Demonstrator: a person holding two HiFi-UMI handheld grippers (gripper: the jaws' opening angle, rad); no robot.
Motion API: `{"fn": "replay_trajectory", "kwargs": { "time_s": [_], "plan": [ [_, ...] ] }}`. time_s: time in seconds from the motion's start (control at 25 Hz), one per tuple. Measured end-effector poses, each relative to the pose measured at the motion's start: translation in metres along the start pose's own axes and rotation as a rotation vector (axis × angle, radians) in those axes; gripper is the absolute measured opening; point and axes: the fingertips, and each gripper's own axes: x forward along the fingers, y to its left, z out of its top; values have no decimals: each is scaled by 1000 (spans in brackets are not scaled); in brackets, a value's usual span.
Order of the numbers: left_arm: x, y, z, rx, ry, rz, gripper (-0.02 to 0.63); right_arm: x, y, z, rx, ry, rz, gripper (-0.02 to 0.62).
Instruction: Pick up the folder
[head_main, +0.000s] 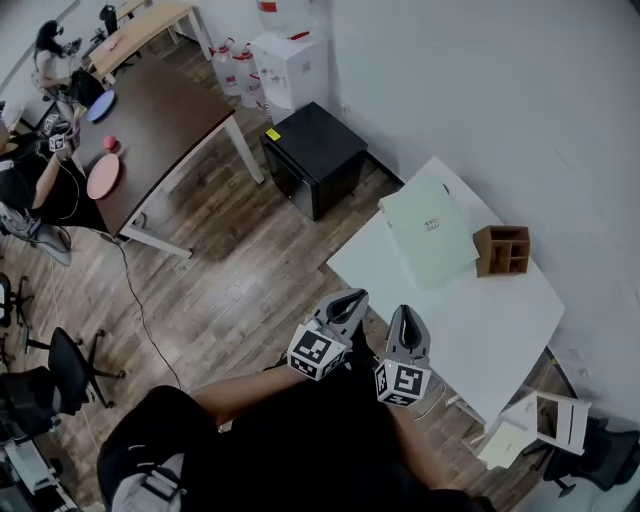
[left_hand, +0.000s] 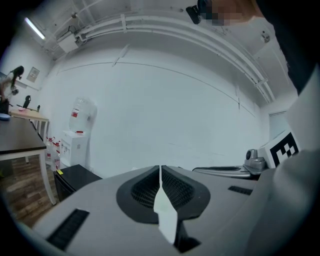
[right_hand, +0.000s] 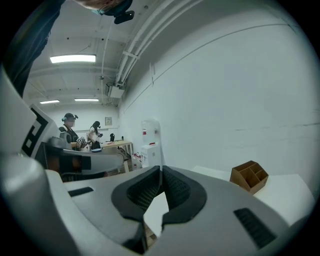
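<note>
wood floor (head_main: 250, 270) | white wall (head_main: 480, 90) | white table (head_main: 480, 320) by the wall | dark table (head_main: 170, 130) across the room | black cabinet (head_main: 315, 155) near water dispenser (head_main: 293, 65) | strip lamp (right_hand: 72, 59) lit overhead

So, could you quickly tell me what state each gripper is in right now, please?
Left gripper: closed, holding nothing.
Right gripper: closed, holding nothing.
</note>
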Motion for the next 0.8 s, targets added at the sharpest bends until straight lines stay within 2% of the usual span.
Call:
{"fn": "replay_trajectory", "kwargs": {
  "time_s": [0.24,0.6,0.8],
  "plan": [
    [57,16,4,26,46,-13,25,35,-49,3,52,12,-70,37],
    [158,51,0,60,132,-19,25,82,-113,-26,150,84,-142,37],
    [206,73,-10,70,179,-12,25,104,-154,-35,233,81,-189,37]
  ]
}}
